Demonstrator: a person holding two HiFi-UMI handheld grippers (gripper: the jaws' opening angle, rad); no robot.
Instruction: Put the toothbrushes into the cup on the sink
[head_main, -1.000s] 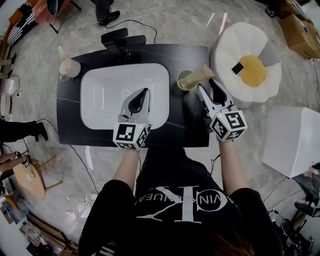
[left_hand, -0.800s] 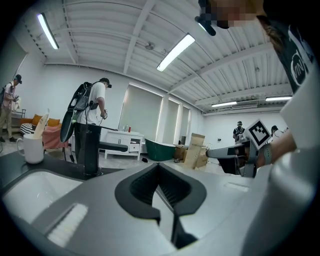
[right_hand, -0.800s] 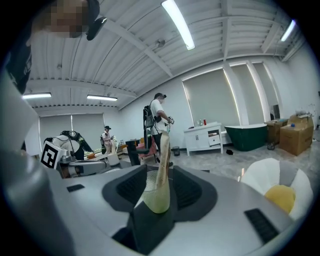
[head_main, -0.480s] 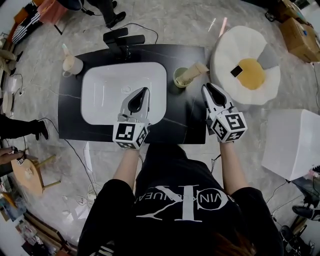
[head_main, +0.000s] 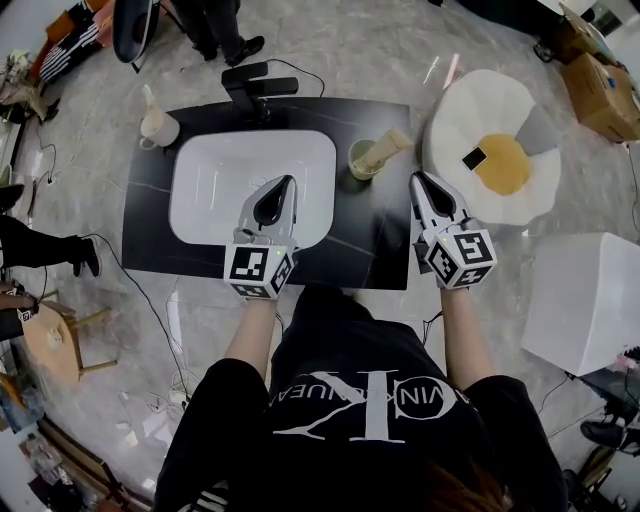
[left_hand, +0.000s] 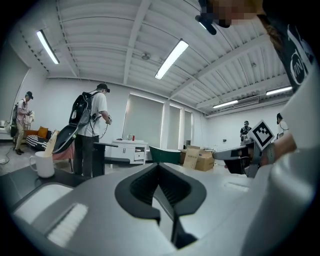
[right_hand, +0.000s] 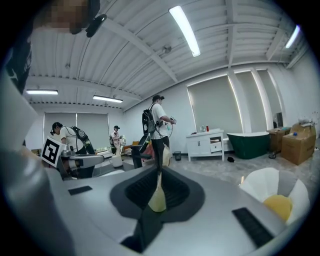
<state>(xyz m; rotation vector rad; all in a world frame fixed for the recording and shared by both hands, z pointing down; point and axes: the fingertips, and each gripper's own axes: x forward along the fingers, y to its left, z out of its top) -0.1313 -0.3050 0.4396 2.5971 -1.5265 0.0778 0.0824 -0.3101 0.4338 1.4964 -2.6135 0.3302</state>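
**Both claws empty; one toothbrush in the green cup**

Right gripper (head_main: 420, 178): jaws closing, almost together, nothing between them. It hangs over the black countertop (head_main: 375, 245), near the green cup (head_main: 358, 160) but clear of it.

Left gripper (head_main: 288, 183): jaws together, empty, held over the white sink basin (head_main: 215, 190).

The green cup stands on the countertop just right of the basin. A beige toothbrush (head_main: 388, 146) stands in it, leaning right over the rim.

A white mug (head_main: 160, 128) stands at the countertop's far left corner, well apart from both grippers, with a second toothbrush (head_main: 149, 98) upright in it. A black faucet (head_main: 255, 82) sits behind the basin.
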